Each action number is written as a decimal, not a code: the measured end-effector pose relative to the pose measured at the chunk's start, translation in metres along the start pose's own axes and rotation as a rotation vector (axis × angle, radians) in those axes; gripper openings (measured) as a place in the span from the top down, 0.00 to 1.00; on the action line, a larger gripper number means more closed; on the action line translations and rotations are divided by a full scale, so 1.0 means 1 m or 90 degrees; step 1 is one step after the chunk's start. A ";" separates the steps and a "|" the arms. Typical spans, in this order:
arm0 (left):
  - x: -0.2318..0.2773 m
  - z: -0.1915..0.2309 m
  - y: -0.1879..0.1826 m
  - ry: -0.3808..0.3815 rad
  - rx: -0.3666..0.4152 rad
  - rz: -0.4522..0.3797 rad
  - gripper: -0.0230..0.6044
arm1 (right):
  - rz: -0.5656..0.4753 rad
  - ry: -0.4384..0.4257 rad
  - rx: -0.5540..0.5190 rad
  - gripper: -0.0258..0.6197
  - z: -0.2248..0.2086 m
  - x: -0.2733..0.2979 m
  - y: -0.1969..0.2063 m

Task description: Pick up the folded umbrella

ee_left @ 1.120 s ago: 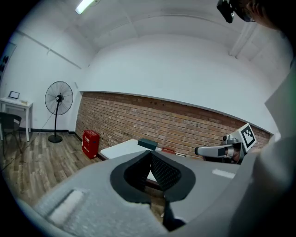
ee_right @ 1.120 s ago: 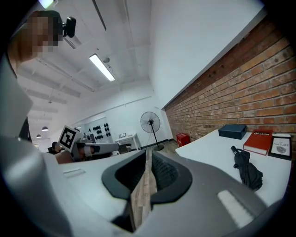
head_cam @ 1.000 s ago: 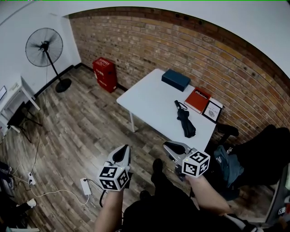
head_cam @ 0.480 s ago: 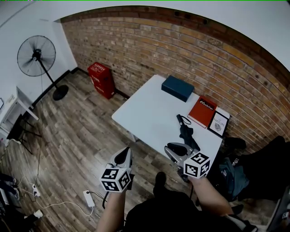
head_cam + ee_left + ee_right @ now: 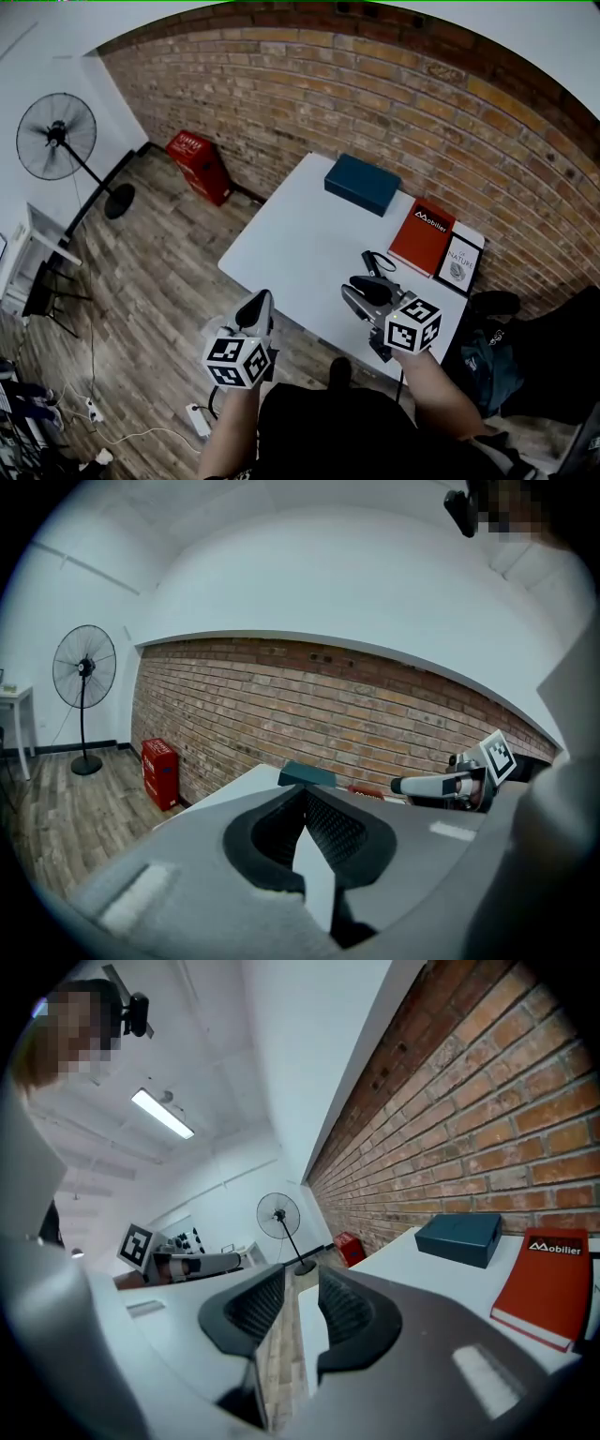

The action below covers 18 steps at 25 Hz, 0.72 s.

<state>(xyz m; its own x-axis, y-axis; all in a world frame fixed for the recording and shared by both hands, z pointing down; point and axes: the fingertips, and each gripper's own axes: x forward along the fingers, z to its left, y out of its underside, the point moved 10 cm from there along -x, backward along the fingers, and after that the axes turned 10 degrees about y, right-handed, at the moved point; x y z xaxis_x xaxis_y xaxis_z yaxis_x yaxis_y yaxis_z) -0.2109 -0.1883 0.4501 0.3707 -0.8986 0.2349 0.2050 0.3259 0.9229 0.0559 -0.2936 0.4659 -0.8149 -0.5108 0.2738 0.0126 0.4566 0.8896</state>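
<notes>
The black folded umbrella (image 5: 382, 266) lies on the white table (image 5: 300, 234) near its front right edge. Only its strap end shows, because my right gripper (image 5: 362, 290) hangs over the rest. That gripper's jaws have just been opening; a narrow gap stands between the pads and nothing is in it, as the right gripper view (image 5: 302, 1274) shows. My left gripper (image 5: 259, 307) hovers at the table's near edge, left of the umbrella, tips together and empty, as the left gripper view (image 5: 302, 791) shows.
A dark blue box (image 5: 362, 184) sits at the table's far side, a red book (image 5: 422, 236) and a framed card (image 5: 459, 262) at the right. The brick wall runs behind. On the floor to the left are a red crate (image 5: 197, 164) and a standing fan (image 5: 54, 150). A dark chair with a bag (image 5: 497, 356) is at the right.
Both grippers have moved forward to the table. The right gripper now covers most of the umbrella, and its jaws stand a little wider apart.
</notes>
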 end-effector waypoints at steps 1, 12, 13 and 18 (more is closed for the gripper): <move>0.006 0.002 -0.001 0.008 -0.001 0.004 0.97 | 0.002 0.008 0.002 0.78 -0.004 0.002 -0.001; 0.054 0.055 -0.004 0.085 -0.022 0.033 0.97 | 0.081 0.157 -0.005 0.63 -0.032 0.025 0.017; 0.057 0.059 -0.003 0.090 -0.022 0.037 0.97 | 0.089 0.172 -0.003 0.63 -0.036 0.026 0.019; 0.081 0.071 0.010 0.119 -0.023 0.067 0.97 | 0.148 0.243 -0.004 0.57 -0.059 0.028 0.040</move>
<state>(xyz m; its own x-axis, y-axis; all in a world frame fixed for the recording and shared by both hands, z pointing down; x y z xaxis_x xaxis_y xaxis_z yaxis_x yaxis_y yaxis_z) -0.2429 -0.2785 0.4996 0.5522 -0.7903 0.2655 0.1878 0.4282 0.8840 0.0677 -0.3334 0.5305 -0.5175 -0.6279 0.5813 0.1743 0.5877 0.7900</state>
